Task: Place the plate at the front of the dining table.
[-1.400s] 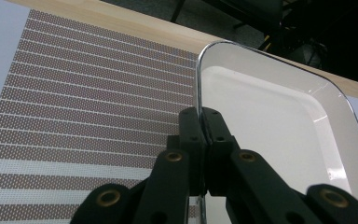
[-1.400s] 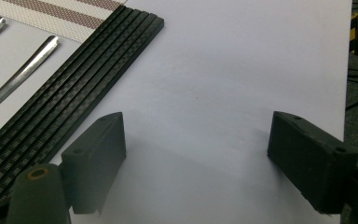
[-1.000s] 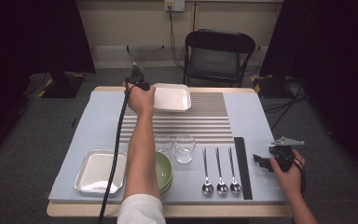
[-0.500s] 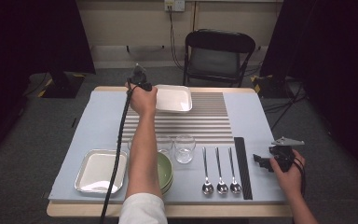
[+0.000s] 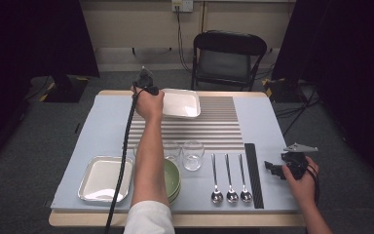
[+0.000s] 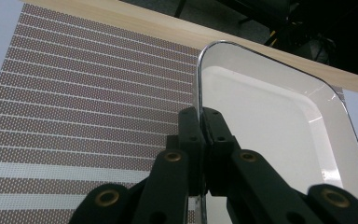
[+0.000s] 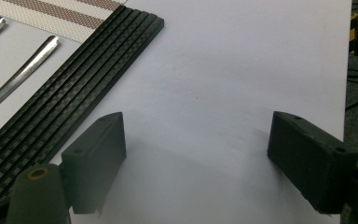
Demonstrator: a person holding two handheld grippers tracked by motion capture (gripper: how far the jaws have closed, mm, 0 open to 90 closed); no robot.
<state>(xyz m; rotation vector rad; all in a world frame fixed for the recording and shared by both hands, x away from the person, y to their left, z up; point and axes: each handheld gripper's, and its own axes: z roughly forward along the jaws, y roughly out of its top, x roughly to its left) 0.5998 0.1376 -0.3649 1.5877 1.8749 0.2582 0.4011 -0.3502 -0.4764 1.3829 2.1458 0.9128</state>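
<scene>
A white square plate (image 5: 181,103) lies at the far middle of the table, partly on the striped mat (image 5: 209,127). My left gripper (image 5: 157,92) is shut on the plate's left rim; in the left gripper view the two black jaws pinch the thin rim (image 6: 198,100) of the plate (image 6: 265,121) between them. My right gripper (image 5: 271,168) rests low over the blue table cover near the right front edge. Its jaws stand wide apart in the right gripper view (image 7: 196,158), with only bare blue cloth between them.
A second white square plate (image 5: 102,176) sits front left, green bowls (image 5: 172,178) beside it, two clear glasses (image 5: 193,154) behind. Three spoons (image 5: 231,179) and a black ribbed strip (image 5: 253,173) lie front right. The strip (image 7: 70,102) is just left of my right jaws. A chair (image 5: 228,57) stands beyond the table.
</scene>
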